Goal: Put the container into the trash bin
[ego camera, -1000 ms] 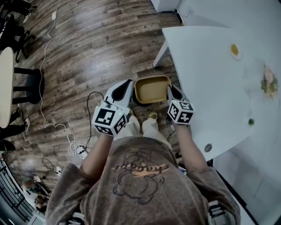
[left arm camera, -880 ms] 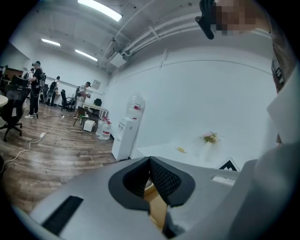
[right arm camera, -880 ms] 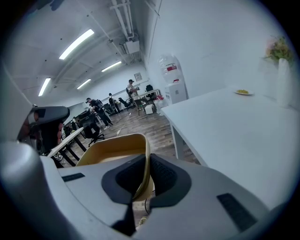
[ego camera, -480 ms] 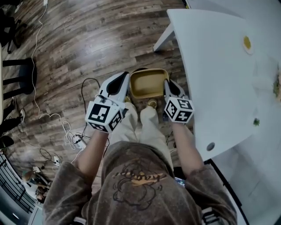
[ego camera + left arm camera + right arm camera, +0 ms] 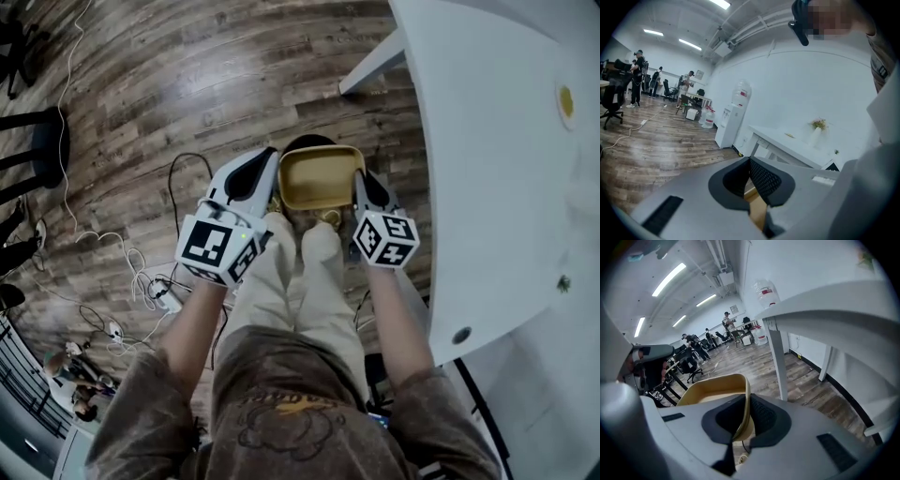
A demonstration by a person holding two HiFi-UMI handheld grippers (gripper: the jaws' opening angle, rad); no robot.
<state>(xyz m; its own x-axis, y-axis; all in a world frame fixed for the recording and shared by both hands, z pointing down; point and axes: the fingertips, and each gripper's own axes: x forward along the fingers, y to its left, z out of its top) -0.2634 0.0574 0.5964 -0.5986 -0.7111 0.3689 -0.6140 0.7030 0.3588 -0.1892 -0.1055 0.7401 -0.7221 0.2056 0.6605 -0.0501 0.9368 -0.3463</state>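
Observation:
A tan, shallow rectangular container hangs level between my two grippers, above the person's feet. The left gripper is shut on its left rim, and the right gripper is shut on its right rim. Behind the container's far edge shows the dark round rim of a trash bin, mostly hidden under it. In the left gripper view, a tan sliver of the container sits between the pads of the left gripper. In the right gripper view, the container's thin wall runs between the pads of the right gripper.
A white table fills the right side, its leg close behind the bin. Cables and a power strip lie on the wooden floor at left. The person's legs stand just below the container. A black stool is far left.
Both grippers have sunk toward the floor with the container still held between them. The dark bin rim has come into view behind the container's far edge.

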